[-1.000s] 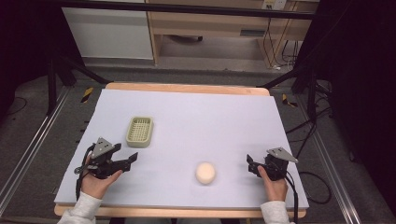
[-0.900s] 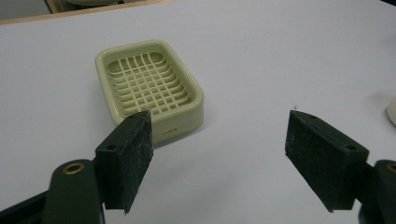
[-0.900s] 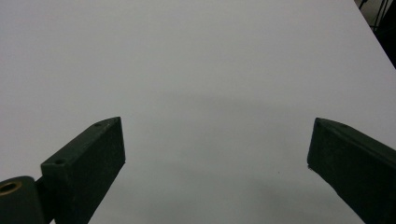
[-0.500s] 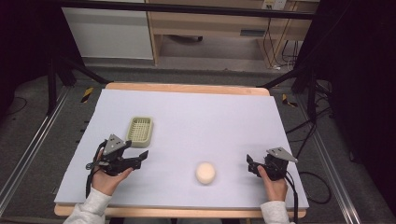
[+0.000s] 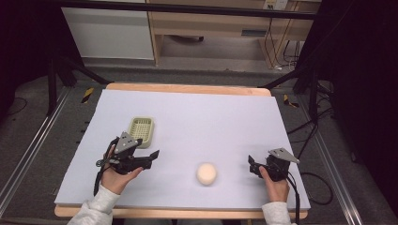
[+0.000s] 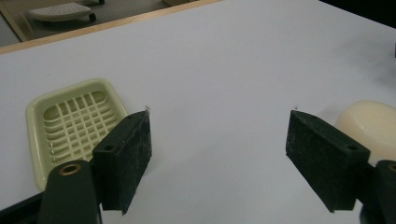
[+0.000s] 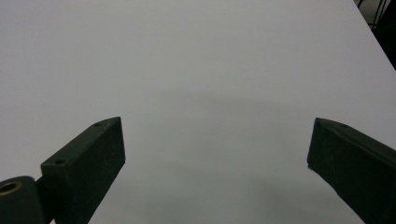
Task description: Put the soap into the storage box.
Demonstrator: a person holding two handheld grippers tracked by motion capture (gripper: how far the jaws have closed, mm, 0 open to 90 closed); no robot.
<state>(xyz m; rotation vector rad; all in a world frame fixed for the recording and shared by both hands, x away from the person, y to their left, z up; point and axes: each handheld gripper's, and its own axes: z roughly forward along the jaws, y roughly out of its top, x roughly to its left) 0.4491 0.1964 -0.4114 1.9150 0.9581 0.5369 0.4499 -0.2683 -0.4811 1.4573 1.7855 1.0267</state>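
A cream round soap bar (image 5: 206, 174) lies on the white table (image 5: 211, 117) near the front. In the left gripper view the soap bar (image 6: 369, 126) is at the right edge, beyond the right jaw. A pale green slatted soap dish (image 5: 141, 131) sits empty at the left; in the left gripper view the dish (image 6: 70, 126) lies behind the left jaw. My left gripper (image 5: 151, 159) points right, just in front of the dish. Its jaws have just been opening and hold nothing (image 6: 220, 116). My right gripper (image 5: 251, 166) stands open over bare table (image 7: 217, 122), to the right of the soap.
The wooden table rim (image 5: 187, 89) runs along the far side. Dark stands and cables (image 5: 300, 89) flank the table, and a cabinet (image 5: 108, 33) stands behind it. Bare white surface lies between the dish and the soap.
My left gripper has moved to the right and a little away from the front edge, closer to the dish and the soap. The right gripper, soap and dish have not moved.
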